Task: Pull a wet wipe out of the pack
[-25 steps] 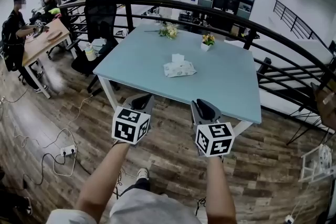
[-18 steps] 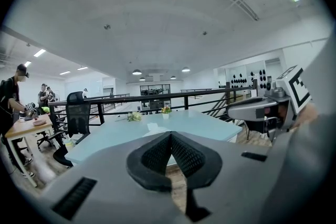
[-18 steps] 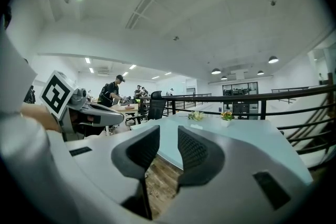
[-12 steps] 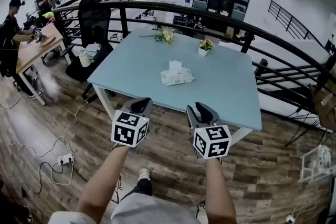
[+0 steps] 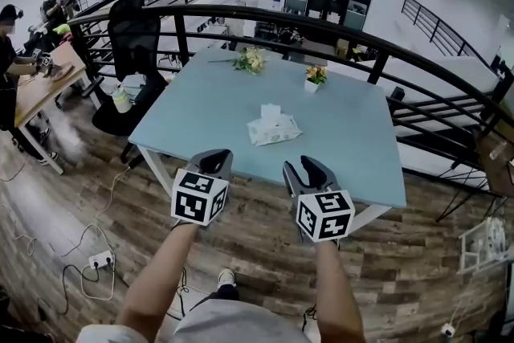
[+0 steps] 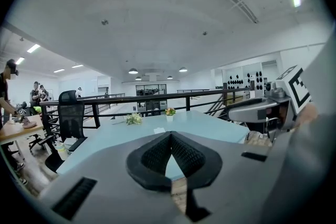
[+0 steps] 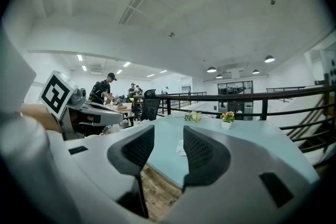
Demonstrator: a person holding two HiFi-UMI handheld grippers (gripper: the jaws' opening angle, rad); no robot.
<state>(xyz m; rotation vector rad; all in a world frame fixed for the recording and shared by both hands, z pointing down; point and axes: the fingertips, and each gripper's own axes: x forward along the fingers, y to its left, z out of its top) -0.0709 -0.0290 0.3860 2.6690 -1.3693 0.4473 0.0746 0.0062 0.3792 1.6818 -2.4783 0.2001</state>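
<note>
The wet wipe pack [image 5: 274, 128] lies near the middle of the light blue table [image 5: 353, 140], with a white wipe [image 5: 271, 111] sticking up from its top. Both grippers hover over the wooden floor just short of the table's near edge, well short of the pack. My left gripper [image 5: 215, 160] is shut, its tips meeting with nothing between them [image 6: 169, 136]. The jaws of my right gripper [image 5: 309, 166] are opening, and the gap [image 7: 168, 136] holds nothing. The pack [image 7: 180, 147] shows far off through that gap, and as a small white shape [image 6: 159, 130] in the left gripper view.
Two small flower pots [image 5: 316, 76] [image 5: 251, 60] stand at the table's far side. A black railing [image 5: 337, 20] curves behind the table, and a black office chair [image 5: 132, 44] stands at its left. People work at a wooden desk [image 5: 36, 80] far left. Cables and a power strip [image 5: 100, 259] lie on the floor.
Both grippers have come closer to the table's near edge. The right jaws have spread from nearly shut to a clear gap. The left jaws stay shut.
</note>
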